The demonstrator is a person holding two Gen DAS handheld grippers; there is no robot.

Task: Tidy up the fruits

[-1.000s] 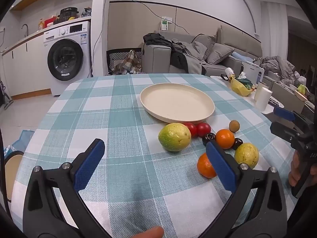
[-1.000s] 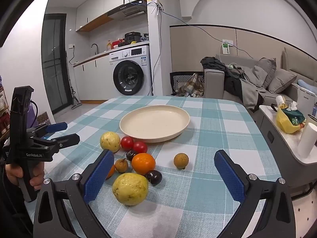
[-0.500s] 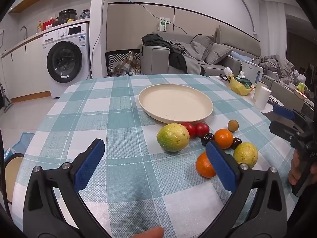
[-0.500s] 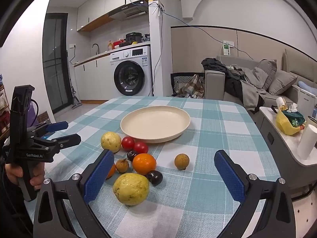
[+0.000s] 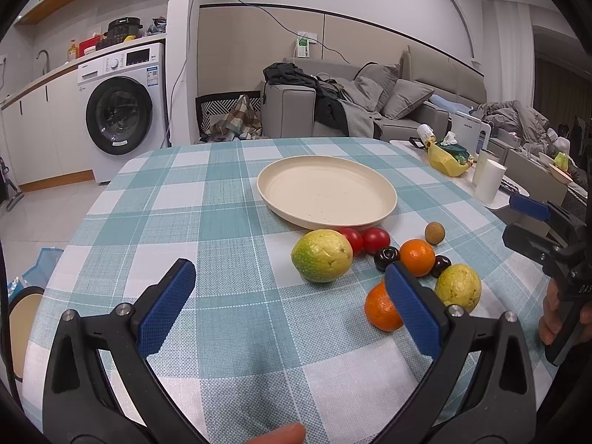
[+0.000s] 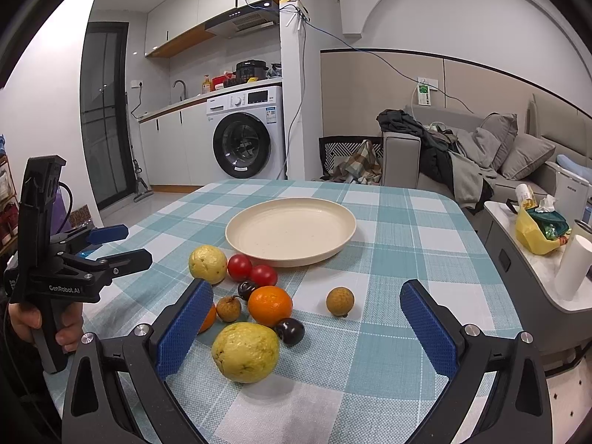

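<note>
An empty cream plate (image 5: 327, 192) (image 6: 290, 231) sits on the checked tablecloth. In front of it lies a cluster of fruit: two yellow-green guavas (image 5: 321, 255) (image 6: 245, 352), two oranges (image 5: 417, 257) (image 6: 270, 305), two red tomatoes (image 5: 375, 239) (image 6: 239, 266), dark plums (image 6: 289, 330) and small brown longans (image 6: 340, 300). My left gripper (image 5: 292, 303) is open and empty, held above the cloth left of the fruit. My right gripper (image 6: 307, 327) is open and empty, with the near guava between its fingers' line of sight.
The table's right edge borders a white side table (image 6: 532, 259) holding a yellow bag (image 6: 536, 229) and a paper roll (image 6: 571, 270). A washing machine (image 5: 122, 111) and a grey sofa (image 5: 370, 103) stand beyond the table.
Both grippers have drifted very slightly; the fruit and plate have not moved. Both stay open.
</note>
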